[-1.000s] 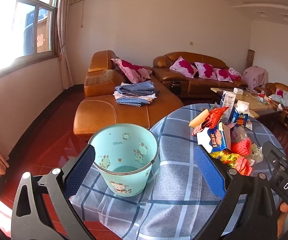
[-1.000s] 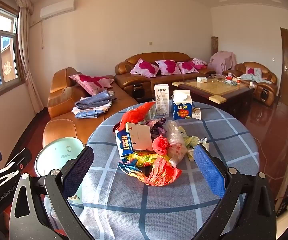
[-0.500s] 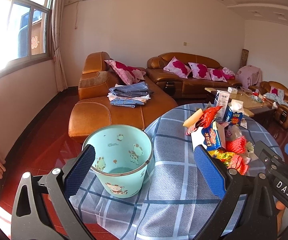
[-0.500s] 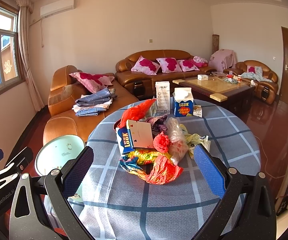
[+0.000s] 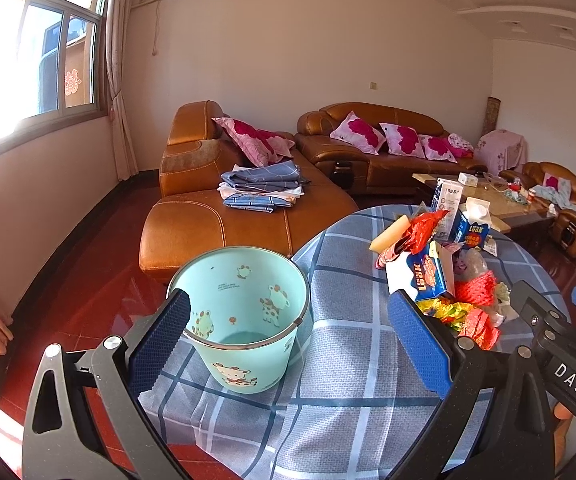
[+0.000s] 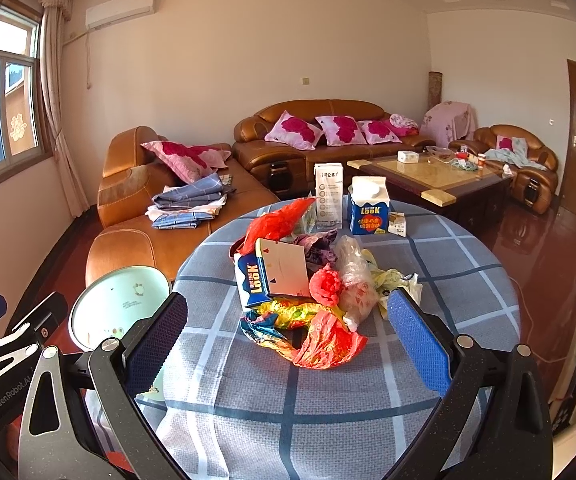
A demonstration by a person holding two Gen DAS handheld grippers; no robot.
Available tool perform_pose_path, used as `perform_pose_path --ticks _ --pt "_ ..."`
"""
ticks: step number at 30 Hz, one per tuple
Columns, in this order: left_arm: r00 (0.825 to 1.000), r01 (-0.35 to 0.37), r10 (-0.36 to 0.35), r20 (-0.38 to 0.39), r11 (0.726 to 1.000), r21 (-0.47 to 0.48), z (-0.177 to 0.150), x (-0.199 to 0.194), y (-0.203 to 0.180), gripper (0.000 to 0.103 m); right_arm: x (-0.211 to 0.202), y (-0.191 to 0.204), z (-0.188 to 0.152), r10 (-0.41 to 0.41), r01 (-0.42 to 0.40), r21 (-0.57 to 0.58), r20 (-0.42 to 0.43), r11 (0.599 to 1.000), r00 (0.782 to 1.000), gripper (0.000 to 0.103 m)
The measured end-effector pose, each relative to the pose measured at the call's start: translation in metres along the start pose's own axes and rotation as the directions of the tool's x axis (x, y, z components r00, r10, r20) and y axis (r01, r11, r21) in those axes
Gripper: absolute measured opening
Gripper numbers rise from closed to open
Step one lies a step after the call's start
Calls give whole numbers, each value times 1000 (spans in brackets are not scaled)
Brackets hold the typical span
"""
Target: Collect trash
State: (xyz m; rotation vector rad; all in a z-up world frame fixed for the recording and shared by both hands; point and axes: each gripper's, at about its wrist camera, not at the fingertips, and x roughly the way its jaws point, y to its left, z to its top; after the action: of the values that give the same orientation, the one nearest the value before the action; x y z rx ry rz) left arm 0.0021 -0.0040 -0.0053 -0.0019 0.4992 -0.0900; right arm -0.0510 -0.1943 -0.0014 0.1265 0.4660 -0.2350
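Note:
A pale green bin [image 5: 244, 320] with cartoon animals stands on the round table's left edge; it shows in the right wrist view [image 6: 118, 304] too. A pile of trash [image 6: 304, 292] lies mid-table: a blue LOOK box [image 6: 272, 276], red and yellow wrappers [image 6: 324, 344], a clear plastic bag [image 6: 354, 280]. The pile also shows in the left wrist view [image 5: 440, 284]. My left gripper [image 5: 288, 344] is open and empty, just in front of the bin. My right gripper [image 6: 288, 344] is open and empty, just in front of the pile.
A blue LOOK carton [image 6: 368, 206] and a white carton [image 6: 328, 194] stand at the table's far side. The table has a blue checked cloth [image 6: 288, 412]. Brown leather sofas [image 6: 192, 216], folded laundry [image 6: 190, 204] and a coffee table [image 6: 428, 180] lie beyond.
The left gripper has shifted left and slightly forward, so the bin sits more centred between its fingers. The right gripper has edged closer to the trash pile. Both stay open.

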Motion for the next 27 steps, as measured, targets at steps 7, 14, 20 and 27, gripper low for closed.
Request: perform_pose_path --ticks 7,14,20,27 --pt "1000 -19 19 -14 1000 10 -2 3 -1 97 0 -2 -1 0 0 4 -2 1000 1000 98" --pt "999 -44 44 -21 999 15 -2 5 0 97 -1 -3 -1 0 0 9 2 1000 1000 98" --pt "997 -67 68 -29 997 26 -2 6 0 97 -1 -4 -2 -1 1 11 -4 1000 1000 98" --pt "995 -85 86 -43 996 27 -3 10 0 97 1 -2 -3 1 -1 4 -8 1000 1000 98"
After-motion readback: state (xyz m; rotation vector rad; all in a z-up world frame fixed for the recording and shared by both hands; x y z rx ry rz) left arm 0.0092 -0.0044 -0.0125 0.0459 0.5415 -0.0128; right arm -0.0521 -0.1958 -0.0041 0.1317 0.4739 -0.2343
